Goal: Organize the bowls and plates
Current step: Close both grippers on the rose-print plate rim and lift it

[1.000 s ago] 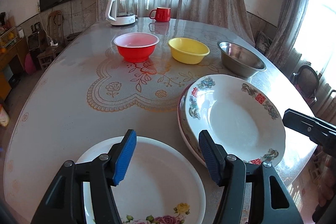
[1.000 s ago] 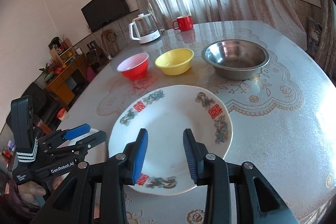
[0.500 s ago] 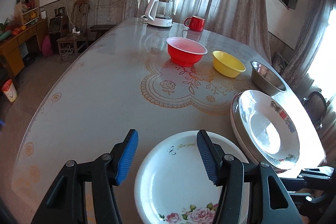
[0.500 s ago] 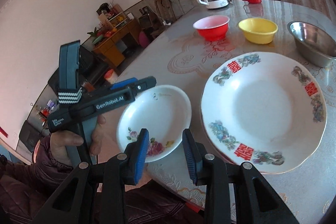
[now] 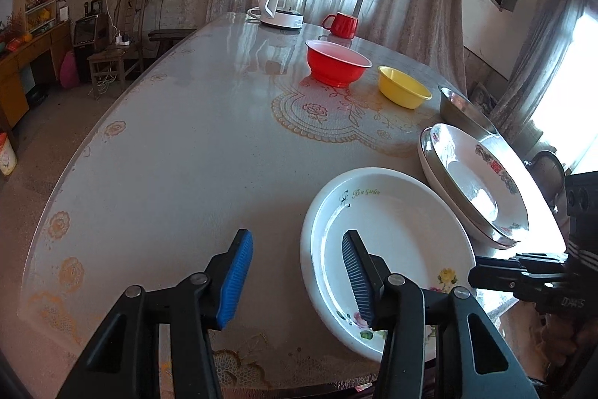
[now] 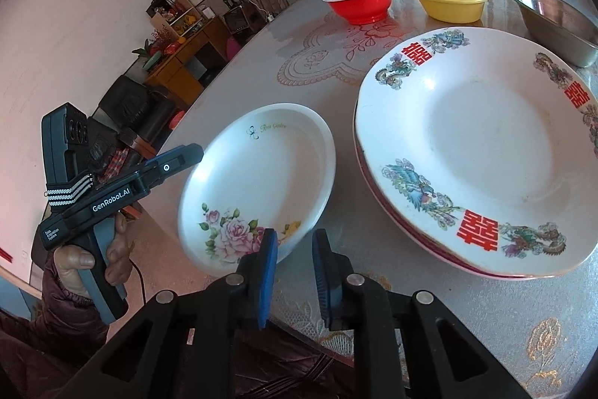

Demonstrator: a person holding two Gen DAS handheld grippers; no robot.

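Observation:
A white plate with a rose print (image 5: 392, 234) (image 6: 261, 167) lies at the table's near edge. My left gripper (image 5: 297, 272) straddles its left rim with the jaws closing. One pad hangs over the plate's inside and the other over the table, neither touching. My right gripper (image 6: 295, 260) is at the plate's near rim, jaws narrow and closing, with no clear press on the rim. Beside it sits a stack of large plates with red characters (image 5: 478, 182) (image 6: 486, 144). Further back stand a red bowl (image 5: 338, 62), a yellow bowl (image 5: 403, 92) and a steel bowl (image 5: 463, 111).
A glass kettle (image 5: 284, 2) and a red mug (image 5: 342, 25) stand at the far end of the round table (image 5: 168, 156). A person's hand (image 6: 82, 264) holds the left gripper off the table's edge. Chairs and a cabinet line the room's left side.
Both grippers have narrowed. The left one slid left until the rose plate's left rim lay between its jaws. The right one swung from the large plates to the rose plate's near rim.

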